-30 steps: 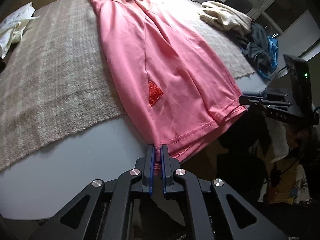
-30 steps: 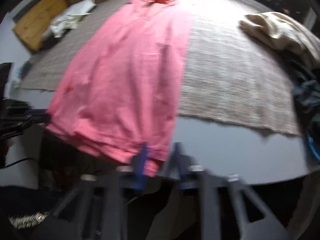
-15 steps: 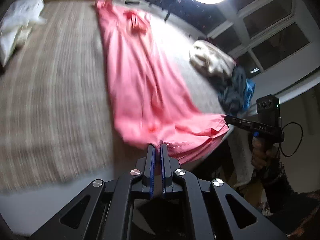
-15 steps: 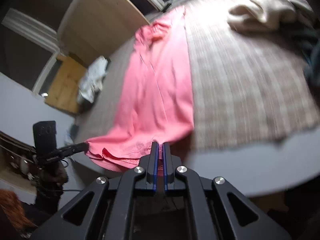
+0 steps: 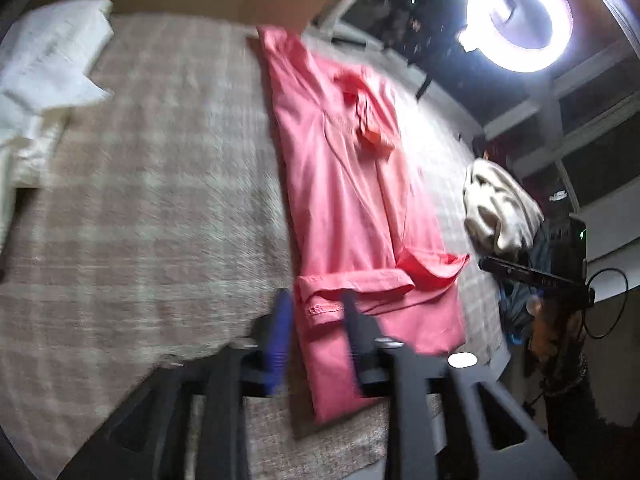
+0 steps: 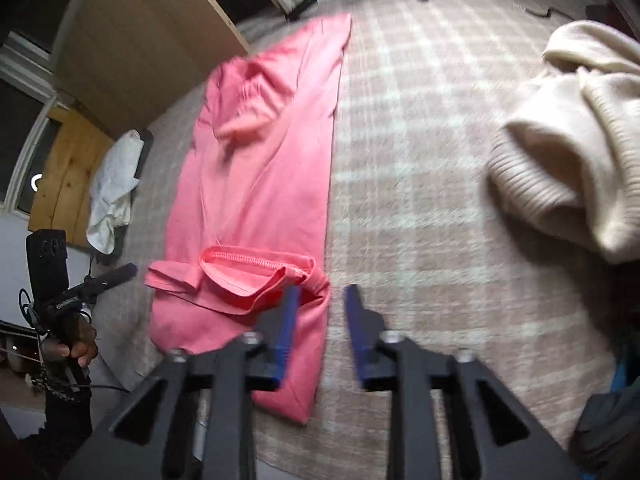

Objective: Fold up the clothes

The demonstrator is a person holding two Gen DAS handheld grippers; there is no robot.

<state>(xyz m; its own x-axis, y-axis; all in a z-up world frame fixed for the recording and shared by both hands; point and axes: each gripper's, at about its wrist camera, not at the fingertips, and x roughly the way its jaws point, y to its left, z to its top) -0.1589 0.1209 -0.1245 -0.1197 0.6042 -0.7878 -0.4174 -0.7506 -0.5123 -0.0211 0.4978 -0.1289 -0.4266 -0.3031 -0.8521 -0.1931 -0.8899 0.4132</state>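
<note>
While the checked blanket covers the worktop, the pink shirt lies flat on it with its hem turned back. Both claws, left claw and right claw, have just been opening, released, nothing gripped.

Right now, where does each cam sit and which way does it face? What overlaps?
Left wrist: on the left gripper, angled down the pink shirt on the checked blanket; own fingers show open, having just parted, hem released.
Right wrist: on the right gripper, angled down over the same shirt; own fingers likewise just opened.
Shared: shirt, blanket, cream sweater, white cloth; each sees the other gripper at its edge.
</note>
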